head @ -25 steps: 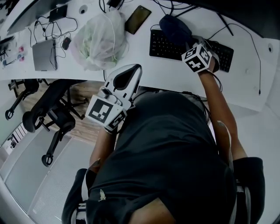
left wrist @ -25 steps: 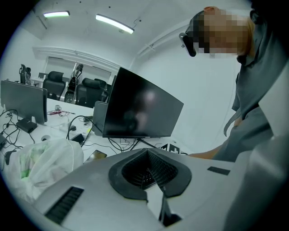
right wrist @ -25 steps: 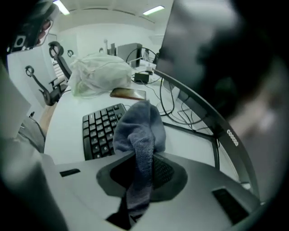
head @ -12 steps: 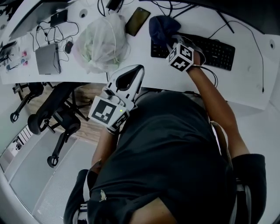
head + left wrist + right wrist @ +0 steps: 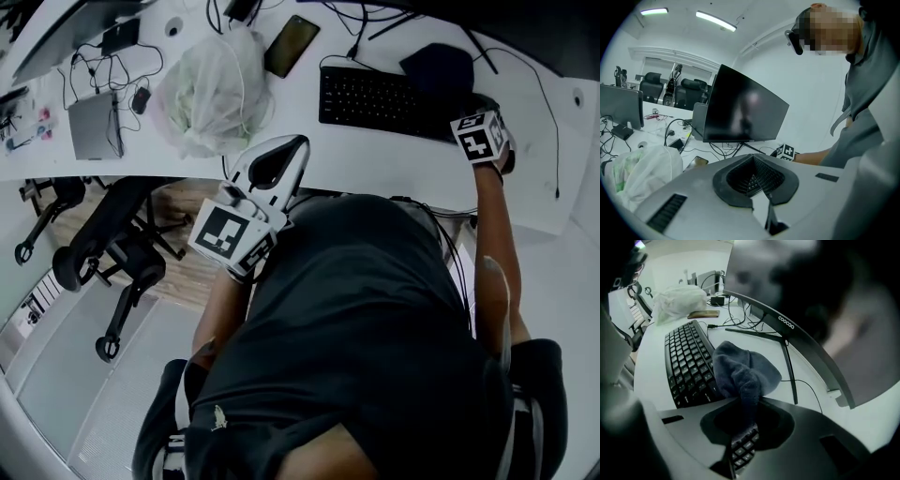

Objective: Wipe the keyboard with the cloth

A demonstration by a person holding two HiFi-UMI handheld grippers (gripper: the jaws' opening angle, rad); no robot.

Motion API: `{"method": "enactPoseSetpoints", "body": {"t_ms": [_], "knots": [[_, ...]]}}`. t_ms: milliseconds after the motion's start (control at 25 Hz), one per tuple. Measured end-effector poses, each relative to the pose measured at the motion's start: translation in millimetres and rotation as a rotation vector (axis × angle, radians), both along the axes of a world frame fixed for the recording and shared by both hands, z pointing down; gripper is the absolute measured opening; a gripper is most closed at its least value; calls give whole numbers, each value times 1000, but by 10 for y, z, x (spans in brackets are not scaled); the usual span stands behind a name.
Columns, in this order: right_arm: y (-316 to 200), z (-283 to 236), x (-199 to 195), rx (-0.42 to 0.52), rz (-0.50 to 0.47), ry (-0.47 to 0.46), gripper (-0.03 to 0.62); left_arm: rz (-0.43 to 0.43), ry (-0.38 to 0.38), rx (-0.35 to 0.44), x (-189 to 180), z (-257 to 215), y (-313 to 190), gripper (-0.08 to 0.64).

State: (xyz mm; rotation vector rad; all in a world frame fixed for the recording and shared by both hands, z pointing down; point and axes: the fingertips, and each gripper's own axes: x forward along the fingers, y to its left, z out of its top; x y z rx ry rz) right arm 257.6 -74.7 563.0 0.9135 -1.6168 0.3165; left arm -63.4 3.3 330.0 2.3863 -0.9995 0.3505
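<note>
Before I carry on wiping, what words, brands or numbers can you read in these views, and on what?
"coocaa": on the lower edge of the monitor, seen in the right gripper view.
Key legends on the keyboard: too small to read.
Marker cube: square patterns only, no words.
Nothing else is readable.

The white plastic left tool (image 5: 286, 155) is held close in front of the chest on a bent left forearm (image 5: 217, 305), angled forward and upward. Its jaws seem pressed together with nothing between them, though the angle makes this hard to confirm. The bare right arm (image 5: 492, 234) reaches forward, nearly straight. The white plastic right tool (image 5: 744, 425) has its jaws clamped on a bunched dark blue cloth (image 5: 740, 371).
</note>
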Motion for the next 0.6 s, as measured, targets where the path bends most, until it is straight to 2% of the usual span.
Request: {"method": "enactPoseSetpoints", "body": {"t_ms": [80, 160, 360, 440, 520, 600], "knots": [[-75, -11, -262, 20, -33, -13, 57, 12, -6, 0, 29, 9, -7, 2], [-100, 21, -745, 23, -126, -44, 57, 29, -11, 4, 78, 7, -16, 2], [249, 0, -2345, 2, -508, -183, 57, 52, -20, 4, 165, 13, -20, 2], [425, -33, -2784, -19, -606, -250, 57, 45, -19, 3, 156, 20, -22, 2], [402, -73, -2946, -17, -606, -285, 57, 34, -17, -1, 126, 40, -22, 2], [251, -73, -2911, -8, -555, -288, 55, 16, -14, -15, 79, 89, -11, 2]]}}
